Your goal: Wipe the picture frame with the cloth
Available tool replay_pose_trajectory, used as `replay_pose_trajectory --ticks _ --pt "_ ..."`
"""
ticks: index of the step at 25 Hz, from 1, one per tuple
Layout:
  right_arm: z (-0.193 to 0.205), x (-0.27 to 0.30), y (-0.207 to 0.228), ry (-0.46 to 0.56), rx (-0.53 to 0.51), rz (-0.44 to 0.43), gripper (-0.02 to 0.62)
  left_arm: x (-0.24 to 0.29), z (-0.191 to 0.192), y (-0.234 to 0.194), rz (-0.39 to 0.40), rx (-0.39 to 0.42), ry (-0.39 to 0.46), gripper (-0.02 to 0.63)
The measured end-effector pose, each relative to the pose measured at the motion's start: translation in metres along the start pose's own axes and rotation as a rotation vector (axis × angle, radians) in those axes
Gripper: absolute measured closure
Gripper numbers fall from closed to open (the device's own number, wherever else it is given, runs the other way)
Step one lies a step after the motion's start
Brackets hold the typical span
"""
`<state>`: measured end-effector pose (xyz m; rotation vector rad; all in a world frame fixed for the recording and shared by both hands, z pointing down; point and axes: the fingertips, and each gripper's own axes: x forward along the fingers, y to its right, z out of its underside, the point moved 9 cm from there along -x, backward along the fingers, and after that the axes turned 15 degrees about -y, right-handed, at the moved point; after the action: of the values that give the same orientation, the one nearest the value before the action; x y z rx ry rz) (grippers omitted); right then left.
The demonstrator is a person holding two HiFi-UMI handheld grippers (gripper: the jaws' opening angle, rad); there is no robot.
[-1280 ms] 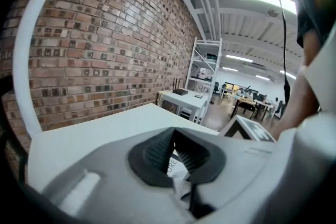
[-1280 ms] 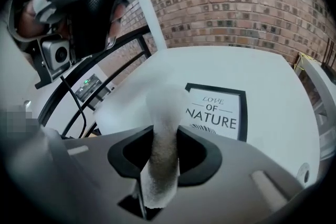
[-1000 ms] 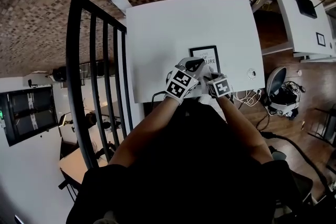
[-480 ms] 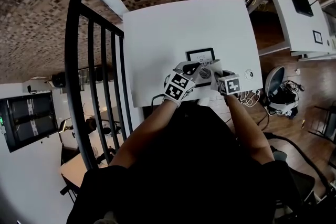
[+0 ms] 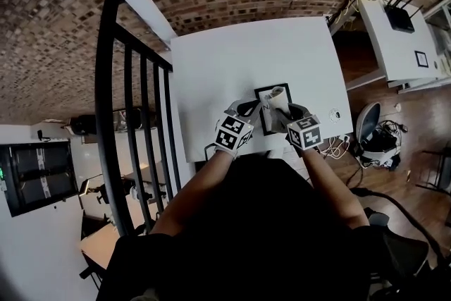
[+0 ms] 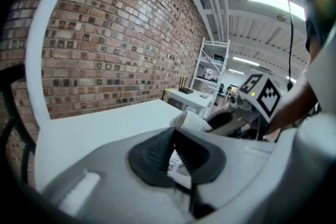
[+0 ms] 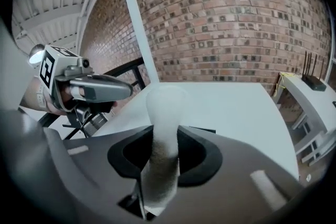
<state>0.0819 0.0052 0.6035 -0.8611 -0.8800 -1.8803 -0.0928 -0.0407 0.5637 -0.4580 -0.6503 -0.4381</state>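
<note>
Overhead, we see the small black-edged picture frame (image 5: 263,111) lying near the front edge of the white table (image 5: 232,53), its long axis running from near to far, with both tongs closed in on it. The left gripper (image 5: 248,108) meets the frame at its left edge. In the left gripper view, its jaws (image 6: 173,131) are drawn almost together, with the printed white sheet of the frame (image 6: 176,162) showing in the gap. We judge that it is clamped on that edge to steady the frame.

The right gripper (image 5: 285,113) is closed firmly on the rolled pale grey cloth (image 5: 277,101). The cloth (image 7: 163,128) stands up through the jaws and sticks out well past their tips. It sits over the right half of the frame, so the right hand is the one placed to wipe. We judge that the stroke would run along the frame's long axis or leftward across it, toward the steadying left jaws.

Much is out of sight. From the head view, the cloth and right gripper cover the right half of the frame, and we cannot tell whether the cloth is touching the glass or sits just above it. In the right gripper view only a dark sliver of frame (image 7: 202,129) shows beyond the jaws. The print on the sheet is too small to read, and the person's arms and dark torso hide the near edge of the table.
</note>
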Motion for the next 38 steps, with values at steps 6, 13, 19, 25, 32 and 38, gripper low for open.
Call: replay_pose_trajectory --ticks 6,13,19,25,32,38 --pt "-0.040 -0.037 -0.046 0.201 -0.108 0.015 0.476 -0.049 -0.007 -0.005 -0.002 0.013 0.117 0.604" --pt "-0.082 -0.081 -0.076 0.388 -0.192 -0.022 0.476 -0.093 -0.035 -0.008 0.016 0.069 0.255 0.604" --pt "-0.087 -0.128 -0.061 0.507 -0.232 -0.045 0.476 -0.108 -0.058 0.014 -0.031 0.090 0.340 0.604" --pt "-0.083 -0.185 -0.028 0.584 -0.334 -0.115 0.476 -0.108 -0.087 0.065 -0.129 0.075 0.432 0.604" --pt "-0.059 -0.225 0.017 0.640 -0.420 -0.216 0.477 -0.091 -0.100 0.127 -0.233 0.040 0.477 0.604" --pt "-0.040 -0.245 0.013 0.639 -0.440 -0.251 0.477 -0.092 -0.097 0.165 -0.238 0.046 0.478 0.604"
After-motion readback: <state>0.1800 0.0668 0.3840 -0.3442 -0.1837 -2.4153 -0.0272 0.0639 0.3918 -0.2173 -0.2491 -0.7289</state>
